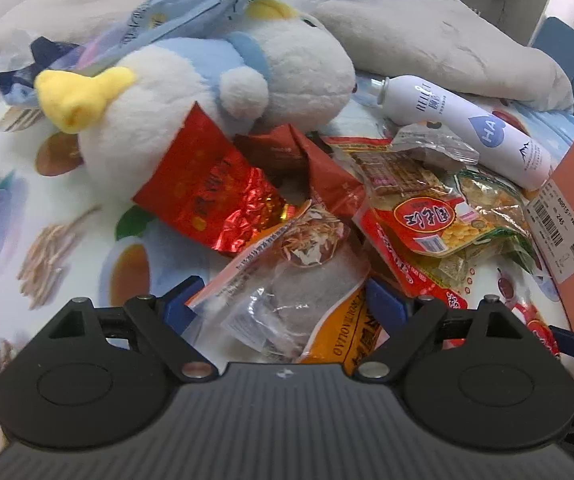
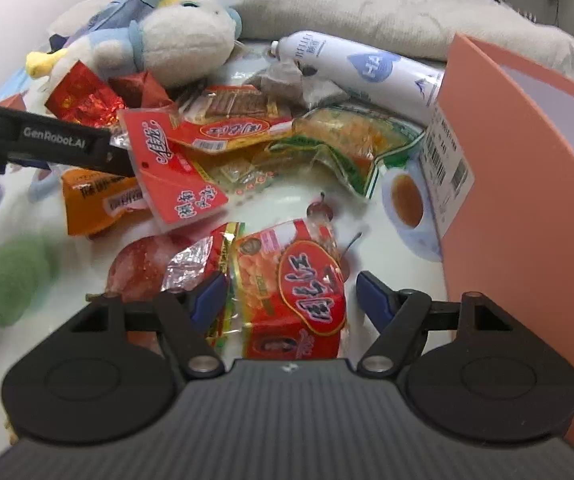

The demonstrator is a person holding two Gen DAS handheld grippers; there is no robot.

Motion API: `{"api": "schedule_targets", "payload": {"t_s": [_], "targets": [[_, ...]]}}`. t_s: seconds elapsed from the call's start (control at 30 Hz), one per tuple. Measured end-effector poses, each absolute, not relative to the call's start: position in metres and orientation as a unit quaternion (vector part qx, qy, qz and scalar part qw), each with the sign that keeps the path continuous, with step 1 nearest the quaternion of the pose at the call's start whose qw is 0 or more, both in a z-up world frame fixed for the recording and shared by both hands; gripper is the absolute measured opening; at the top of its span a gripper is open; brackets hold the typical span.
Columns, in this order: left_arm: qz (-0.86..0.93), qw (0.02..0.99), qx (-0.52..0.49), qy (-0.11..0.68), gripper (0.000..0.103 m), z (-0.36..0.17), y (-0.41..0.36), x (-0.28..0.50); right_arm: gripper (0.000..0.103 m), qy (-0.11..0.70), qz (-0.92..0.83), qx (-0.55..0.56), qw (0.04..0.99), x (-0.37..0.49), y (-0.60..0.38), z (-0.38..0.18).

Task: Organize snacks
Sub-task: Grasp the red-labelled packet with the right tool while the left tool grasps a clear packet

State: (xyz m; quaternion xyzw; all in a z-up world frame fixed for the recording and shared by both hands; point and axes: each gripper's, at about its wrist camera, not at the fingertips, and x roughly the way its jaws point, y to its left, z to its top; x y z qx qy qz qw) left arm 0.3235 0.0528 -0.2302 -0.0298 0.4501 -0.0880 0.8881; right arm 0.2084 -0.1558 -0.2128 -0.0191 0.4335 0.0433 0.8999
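My left claw [image 1: 285, 300] gapes around a clear snack pouch [image 1: 287, 280]; my right claw [image 2: 287, 292] spread over a red peanut packet [image 2: 291, 288]

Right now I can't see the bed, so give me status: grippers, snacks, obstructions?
Both hand-held grippers open: left over clear-window packet, right over red packet. Snack pile unsorted. Plush toy and spray can crowd the pile.

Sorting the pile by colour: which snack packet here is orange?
The orange packet, lying at the pile's left edge under the left gripper's finger. The other packets are mostly red, clear or green-edged.
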Motion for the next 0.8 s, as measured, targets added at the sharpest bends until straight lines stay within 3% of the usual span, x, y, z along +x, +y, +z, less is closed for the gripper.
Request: {"api": "schedule_targets", "payload": {"t_s": [0.07,0.23,0.57,0.6,0.8], "targets": [[-0.094,0.889,-0.027,0.447,0.088,-0.231,0.051,0.323,0.065,0.433,0.051,-0.022,0.9,0.208,-0.152,-0.212],[-0.099,0.89,-0.024,0.445,0.076,-0.23,0.052,0.318,0.058,0.437,0.05,-0.033,0.898,0.206,-0.143,-0.209],[-0.103,0.884,-0.044,0.454,0.065,-0.224,0.056,0.293,0.058,0.442,0.066,-0.041,0.894,0.184,-0.139,-0.204],[-0.104,0.883,-0.048,0.455,0.058,-0.223,0.056,0.289,0.058,0.443,0.065,-0.042,0.893,0.181,-0.139,-0.204],[-0.1,0.884,-0.058,0.453,0.051,-0.216,0.058,0.257,0.058,0.443,0.067,-0.045,0.893,0.165,-0.14,-0.199]]}}
